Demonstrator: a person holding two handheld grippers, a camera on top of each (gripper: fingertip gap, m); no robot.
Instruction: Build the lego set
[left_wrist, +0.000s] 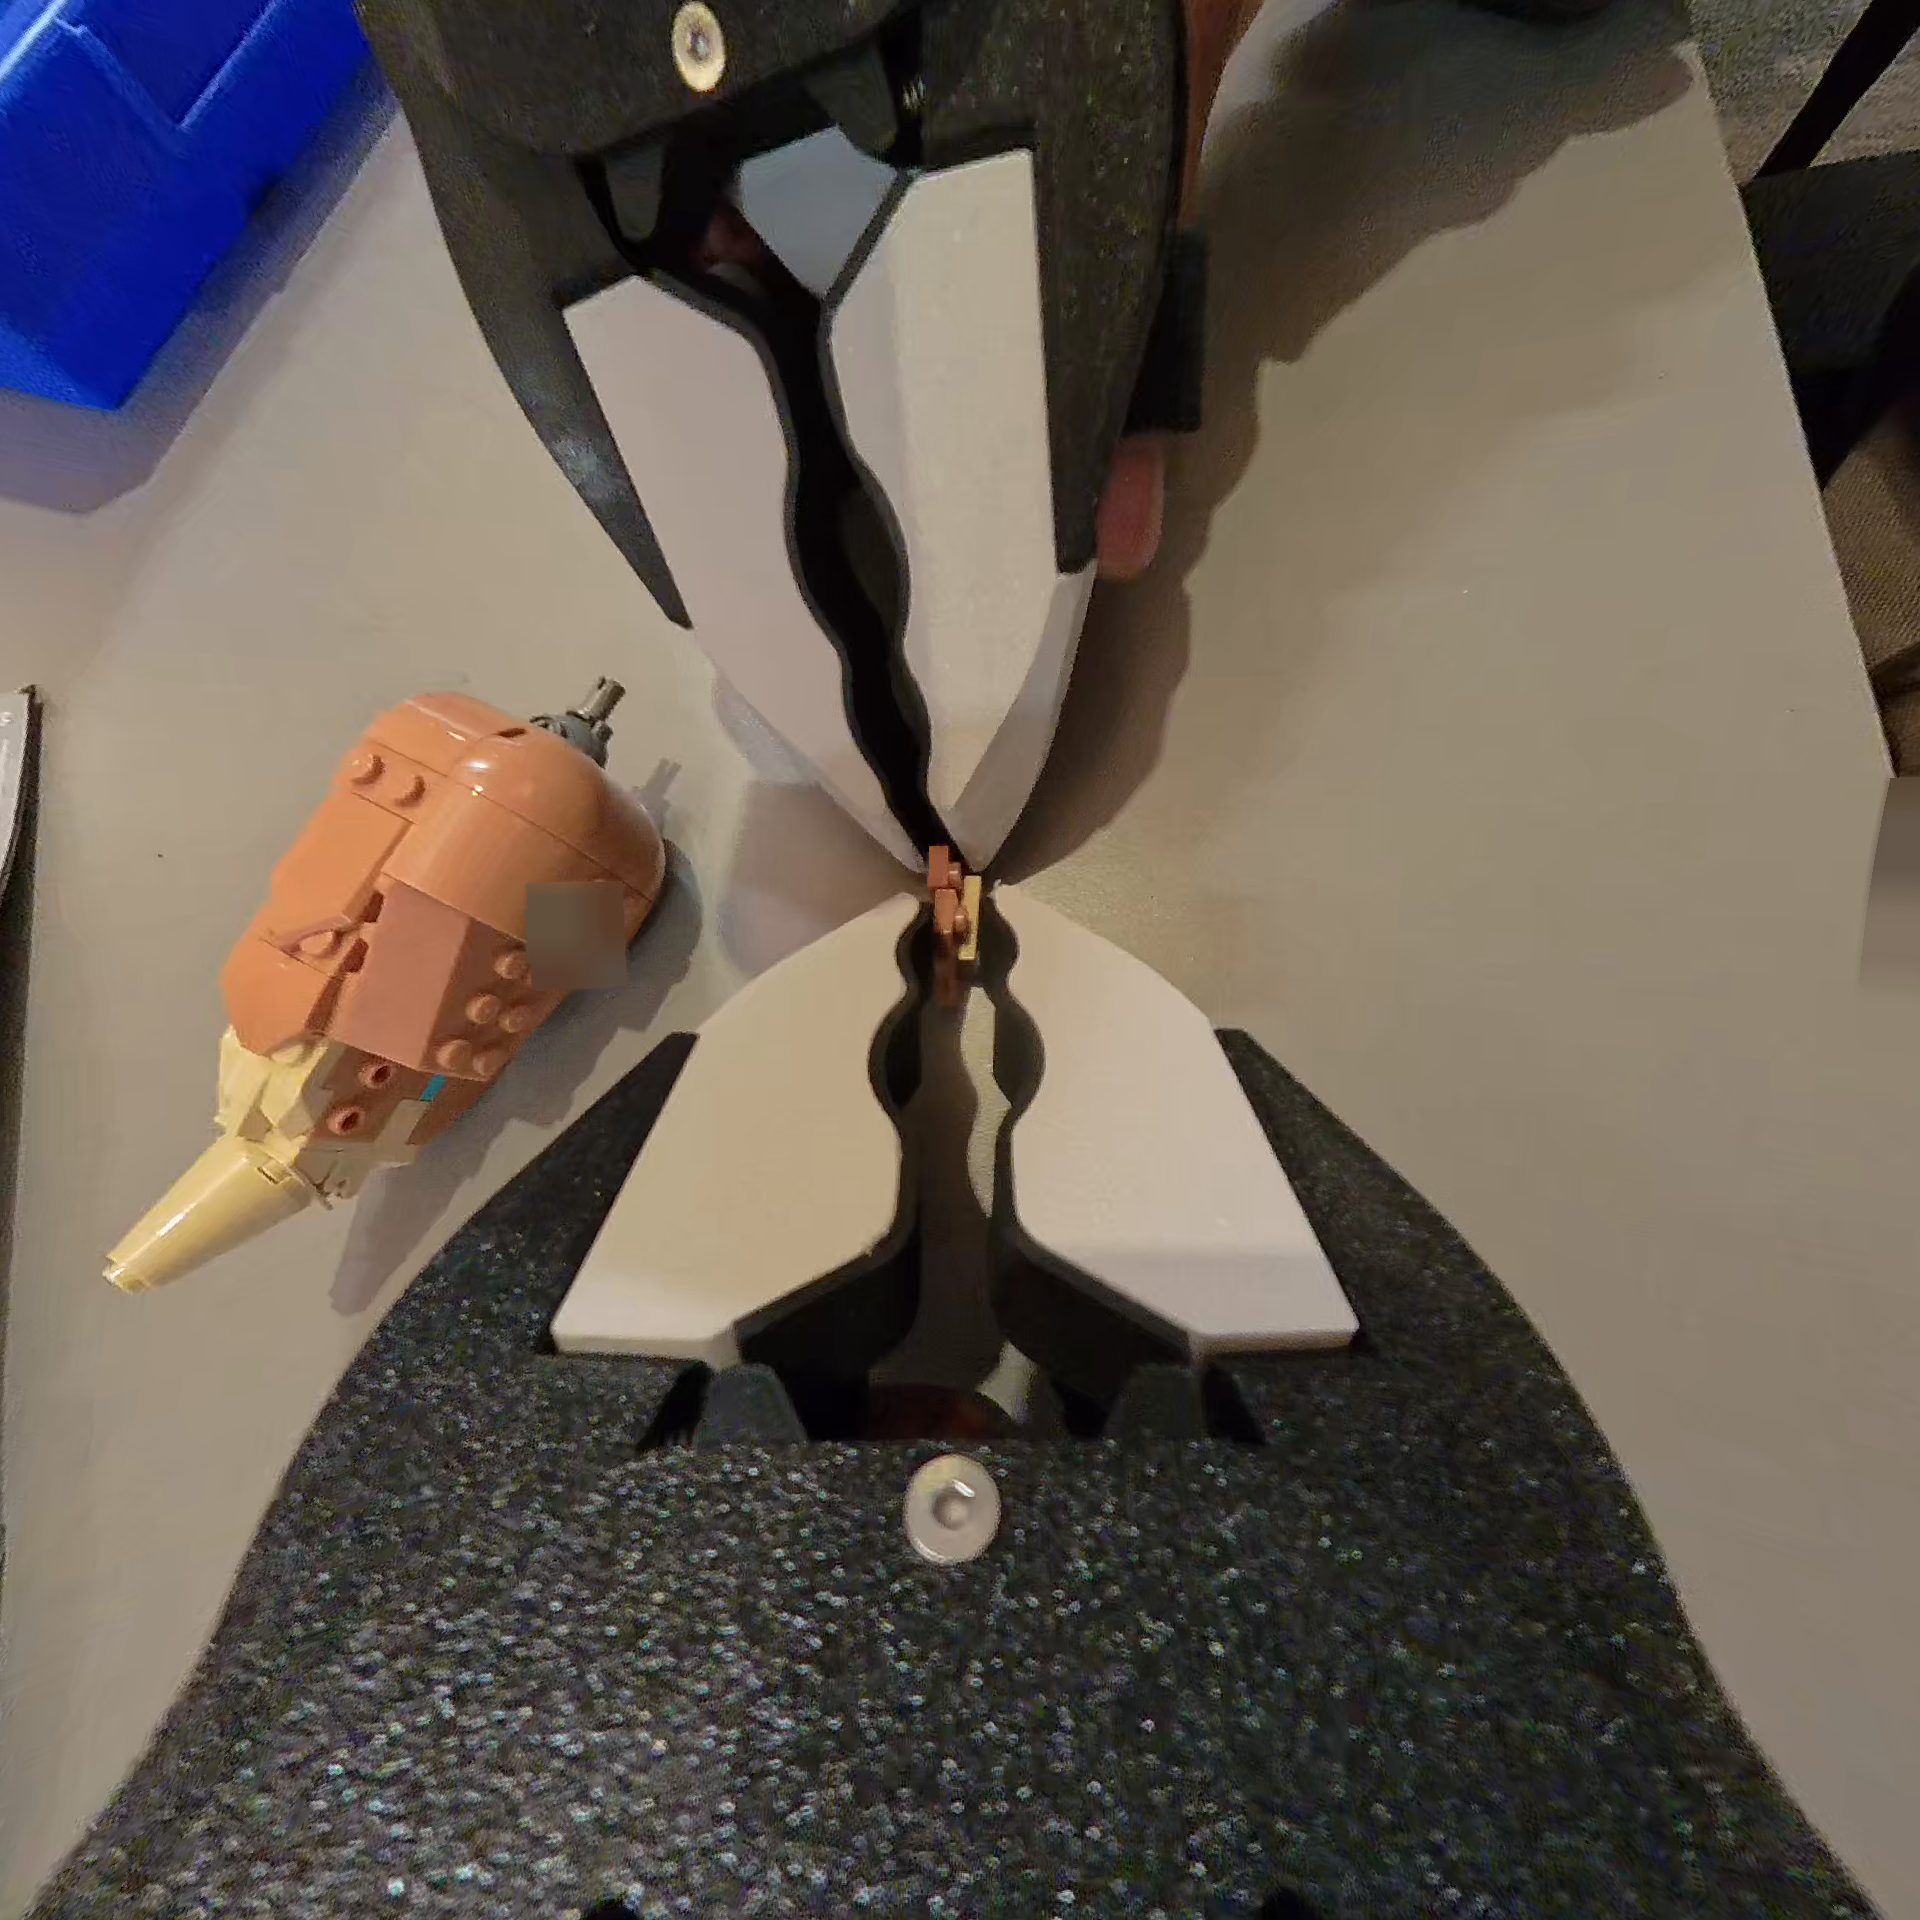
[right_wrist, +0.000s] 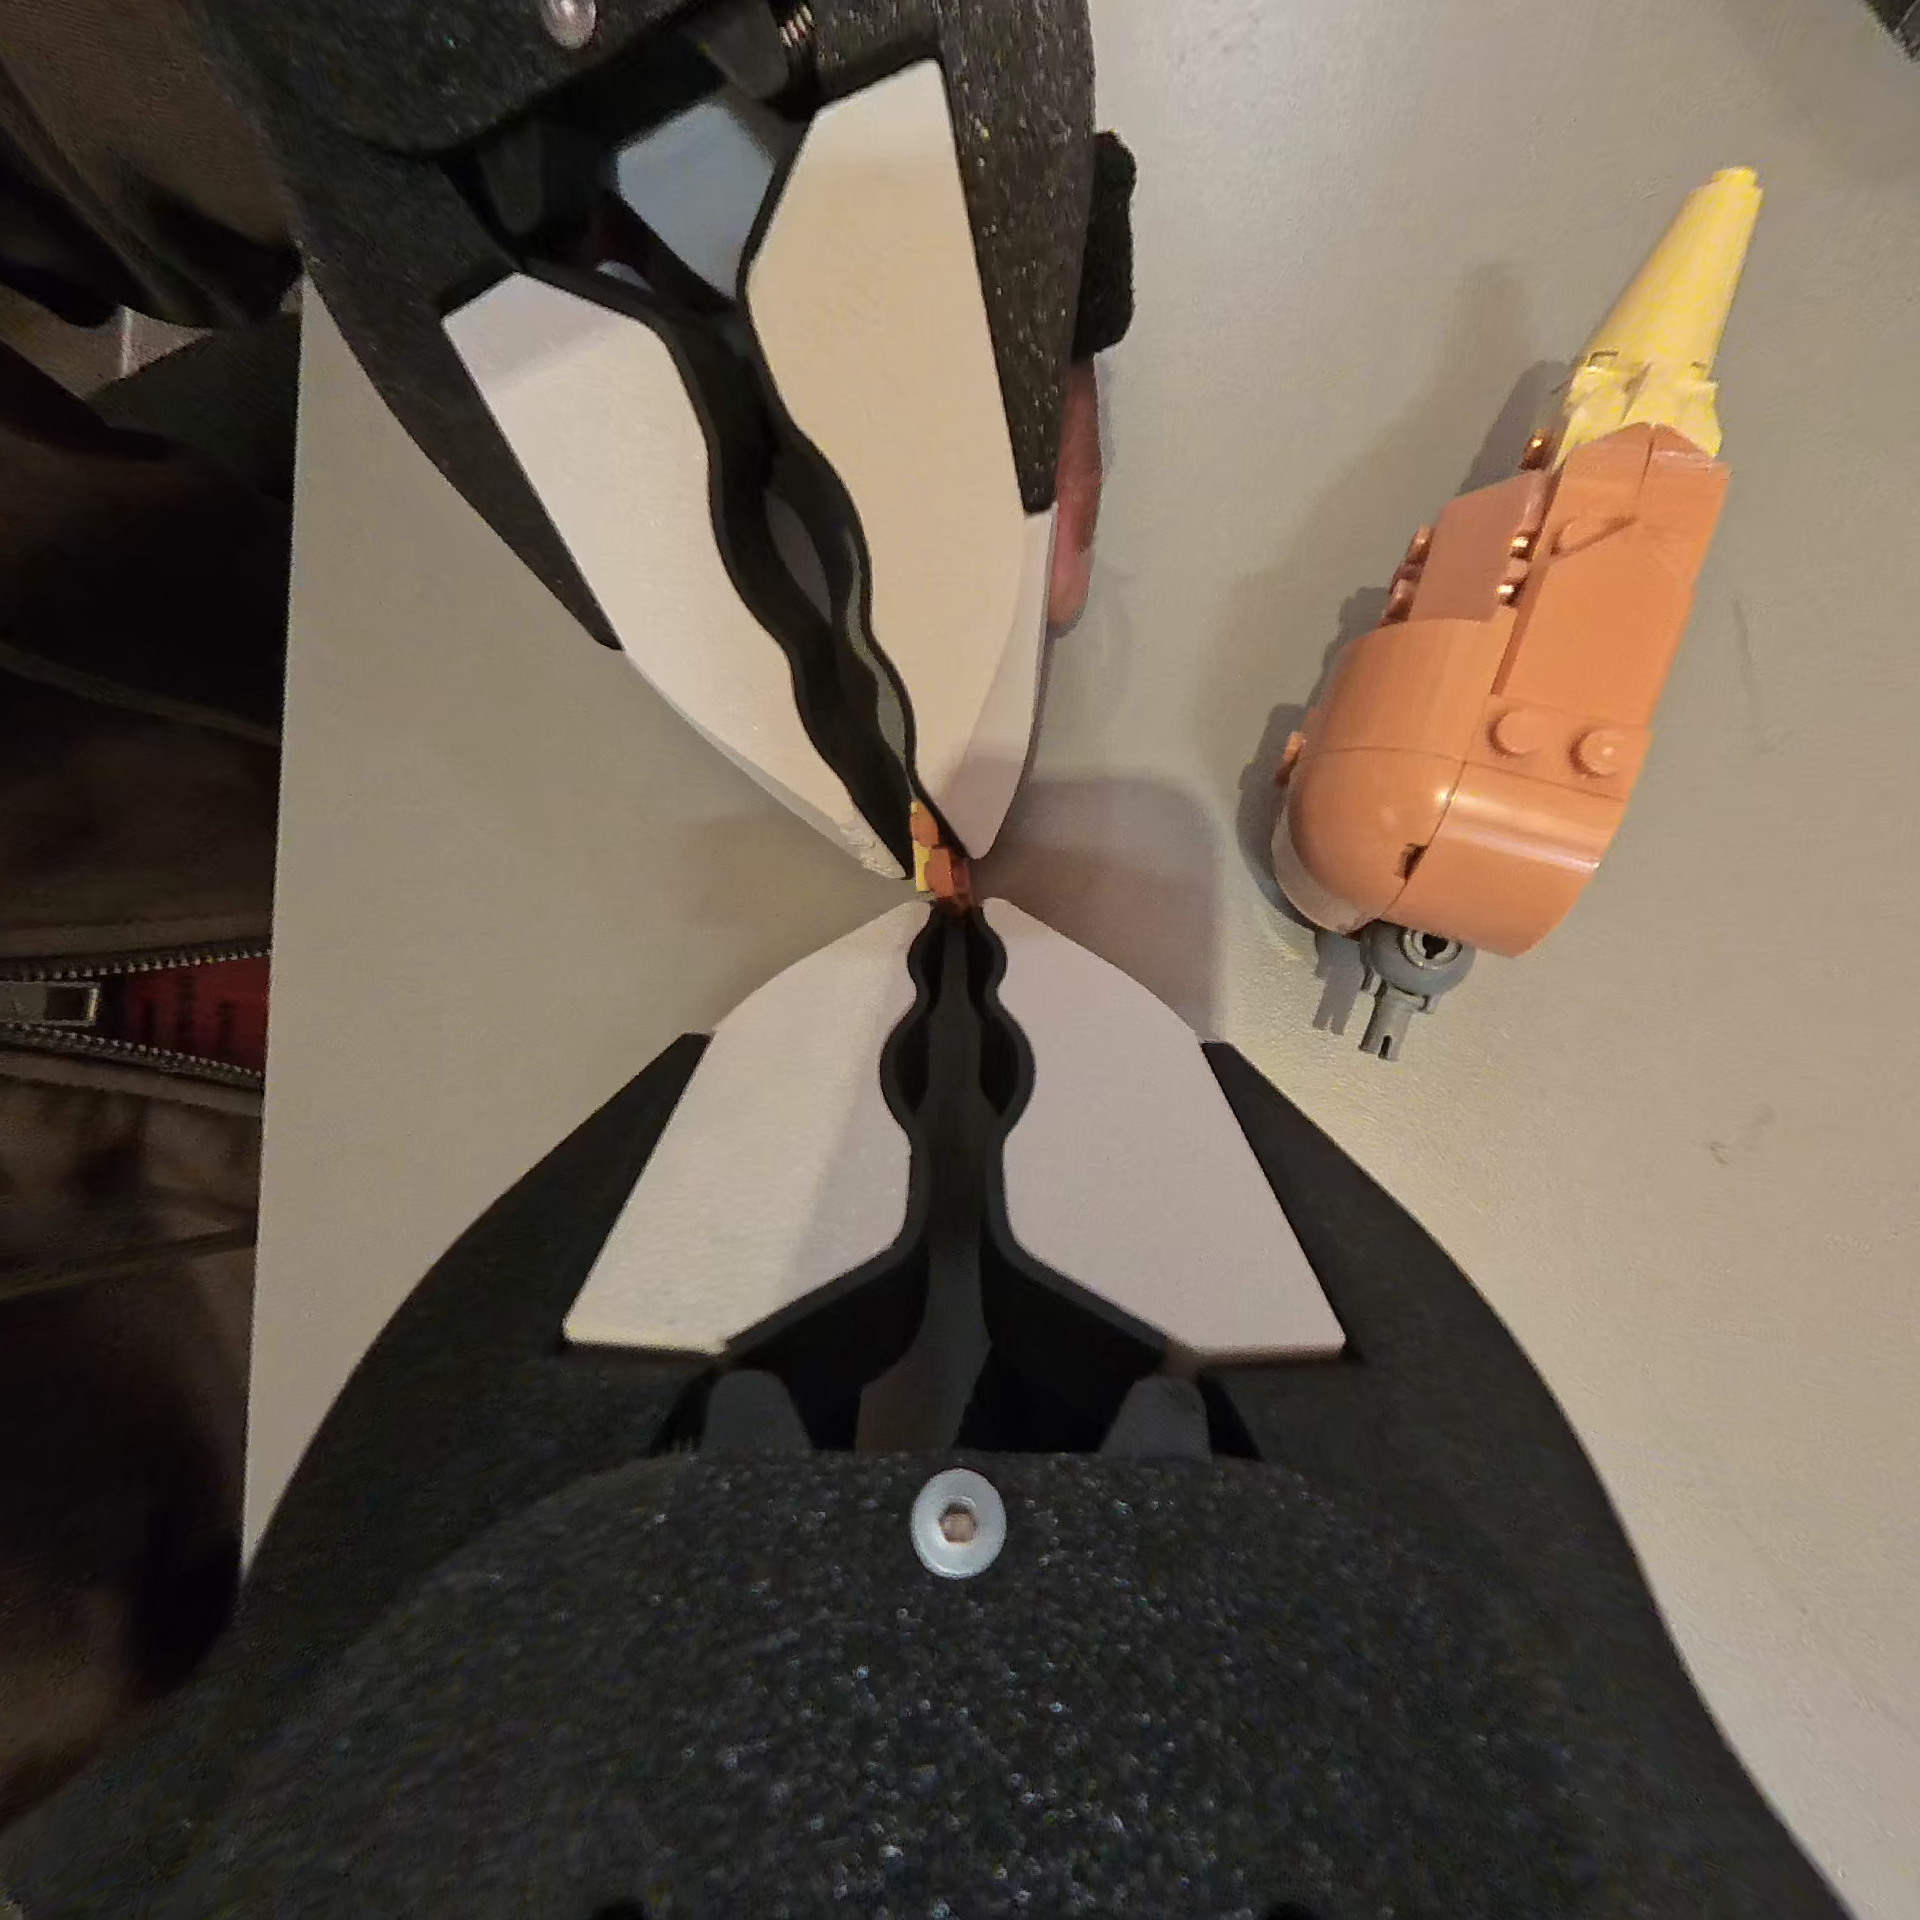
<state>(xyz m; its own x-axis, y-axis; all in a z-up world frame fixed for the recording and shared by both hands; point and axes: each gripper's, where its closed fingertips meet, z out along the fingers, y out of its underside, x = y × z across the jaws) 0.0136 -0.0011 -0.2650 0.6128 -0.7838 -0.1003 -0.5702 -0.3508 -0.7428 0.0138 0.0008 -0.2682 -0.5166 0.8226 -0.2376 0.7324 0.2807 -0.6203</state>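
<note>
The blue bin (left_wrist: 125, 197) sits far left; beside it the model (left_wrist: 416, 956) lies mostly built on the table (left_wrist: 1455, 935). Centre, left gripper (left_wrist: 951, 935) and right gripper (left_wrist: 951, 857) both pinch small plates (left_wrist: 956, 914), likely being joined, then attached.
</note>
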